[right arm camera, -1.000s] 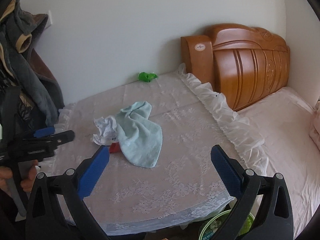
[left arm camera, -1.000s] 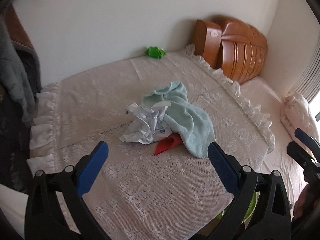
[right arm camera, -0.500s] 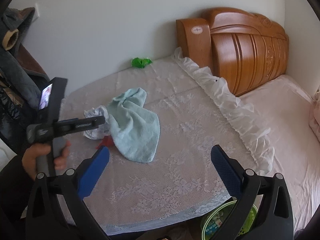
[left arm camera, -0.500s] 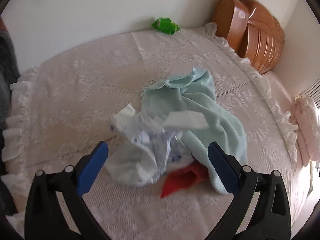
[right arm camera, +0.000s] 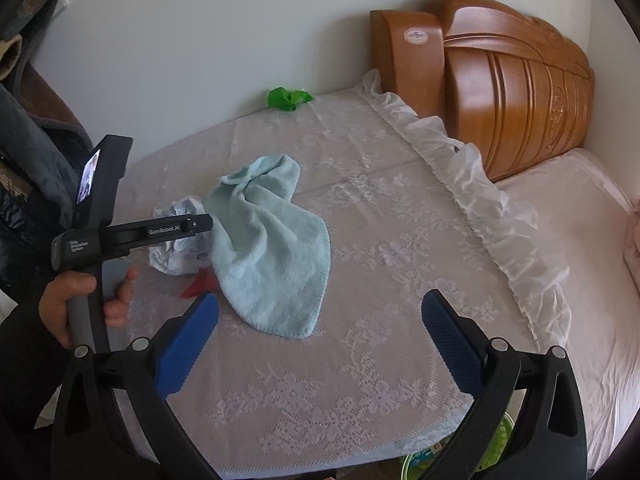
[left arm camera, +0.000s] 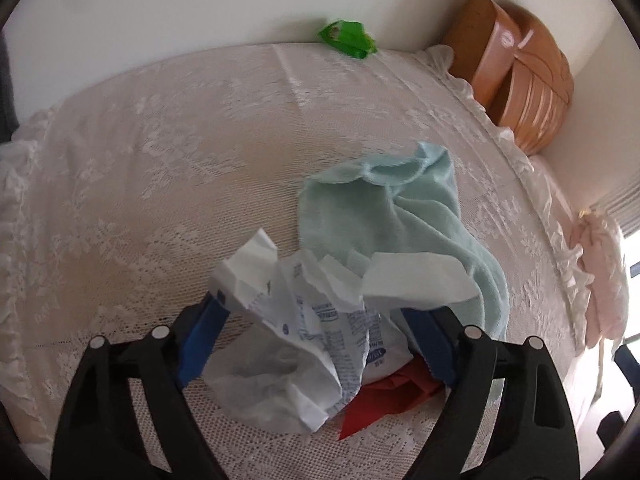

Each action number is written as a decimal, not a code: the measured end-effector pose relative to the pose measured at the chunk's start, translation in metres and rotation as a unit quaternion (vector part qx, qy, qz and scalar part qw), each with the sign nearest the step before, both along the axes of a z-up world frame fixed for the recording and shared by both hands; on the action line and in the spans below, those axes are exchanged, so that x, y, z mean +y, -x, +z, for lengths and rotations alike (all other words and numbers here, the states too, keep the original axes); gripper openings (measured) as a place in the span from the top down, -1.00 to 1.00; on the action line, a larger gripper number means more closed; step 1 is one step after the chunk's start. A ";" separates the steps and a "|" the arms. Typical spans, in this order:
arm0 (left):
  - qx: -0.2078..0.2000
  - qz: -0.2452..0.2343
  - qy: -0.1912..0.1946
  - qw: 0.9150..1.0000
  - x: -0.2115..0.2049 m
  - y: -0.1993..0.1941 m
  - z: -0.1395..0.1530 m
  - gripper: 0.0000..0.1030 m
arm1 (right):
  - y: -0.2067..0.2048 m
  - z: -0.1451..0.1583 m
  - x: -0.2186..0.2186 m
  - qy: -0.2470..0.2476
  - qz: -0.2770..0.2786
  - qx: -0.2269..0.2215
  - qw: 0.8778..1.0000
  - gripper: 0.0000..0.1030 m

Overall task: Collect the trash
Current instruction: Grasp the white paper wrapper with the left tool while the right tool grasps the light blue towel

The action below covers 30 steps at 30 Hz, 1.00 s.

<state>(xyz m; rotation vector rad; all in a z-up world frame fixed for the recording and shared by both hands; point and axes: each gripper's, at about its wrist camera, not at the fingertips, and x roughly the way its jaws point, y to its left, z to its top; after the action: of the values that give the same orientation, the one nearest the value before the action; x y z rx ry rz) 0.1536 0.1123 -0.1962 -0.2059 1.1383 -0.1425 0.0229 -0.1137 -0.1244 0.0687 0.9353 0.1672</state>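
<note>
A crumpled white printed paper lies on the lace-covered table, partly over a red scrap and against a light blue towel. My left gripper points down over the paper. Its jaws are closing, with the paper between the blue pads. In the right wrist view a hand holds that gripper at the paper, beside the red scrap and the towel. My right gripper hovers open above the table's near side, holding nothing. A green wrapper lies by the far wall.
A wooden headboard and a pink bed stand to the right of the table. A green bin shows below the table's near edge. Dark clothes hang at the left.
The left gripper came down and forward onto the white paper, and its jaws narrowed around it. The right gripper drew a little nearer to the table.
</note>
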 end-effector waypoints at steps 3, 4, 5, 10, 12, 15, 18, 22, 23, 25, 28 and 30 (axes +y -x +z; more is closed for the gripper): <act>0.007 0.009 0.011 1.000 0.009 0.001 -0.002 -0.42 | -0.009 -0.002 0.008 0.004 0.013 0.001 1.000 -0.95; 0.008 0.011 0.016 1.000 0.011 0.002 -0.002 -0.41 | -0.011 -0.003 0.011 0.005 0.018 0.001 1.000 -0.95; 0.008 0.014 0.018 1.000 0.014 0.004 -0.003 -0.41 | -0.013 -0.003 0.014 0.006 0.023 0.000 1.000 -0.95; 0.009 0.019 0.027 0.999 0.022 0.013 -0.001 -0.27 | -0.033 -0.007 0.032 0.010 0.056 -0.005 0.998 -0.95; 0.008 0.018 0.024 1.000 0.024 0.017 0.000 -0.24 | -0.047 -0.011 0.041 0.008 0.072 -0.003 0.997 -0.95; 0.006 0.014 0.021 1.000 0.025 0.022 0.000 -0.23 | -0.069 -0.021 0.054 0.017 0.087 0.006 0.996 -0.88; 0.008 0.013 0.021 1.000 0.026 0.026 -0.002 -0.22 | -0.090 -0.035 0.069 0.033 0.108 0.026 0.993 -0.72; 0.011 0.014 0.034 0.999 0.027 0.030 -0.003 -0.25 | -0.109 -0.049 0.083 0.053 0.114 0.037 0.991 -0.71; 0.003 0.019 0.035 0.999 0.027 0.030 -0.003 -0.36 | -0.111 -0.051 0.085 0.055 0.115 0.038 0.991 -0.71; 0.002 0.024 0.039 0.999 0.028 0.030 -0.002 -0.42 | -0.117 -0.057 0.088 0.062 0.114 0.044 0.991 -0.65; 0.003 0.024 0.044 0.999 0.028 0.029 -0.001 -0.49 | -0.126 -0.066 0.091 0.076 0.113 0.060 0.989 -0.46; 0.002 0.025 0.041 0.999 0.028 0.029 0.000 -0.49 | -0.130 -0.075 0.093 0.079 0.118 0.078 0.987 -0.19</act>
<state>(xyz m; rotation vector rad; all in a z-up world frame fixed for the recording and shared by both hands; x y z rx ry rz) 0.1246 0.1401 -0.1963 -0.3073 1.1309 -0.1456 0.1527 -0.0208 -0.1991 -0.1777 1.1099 0.3098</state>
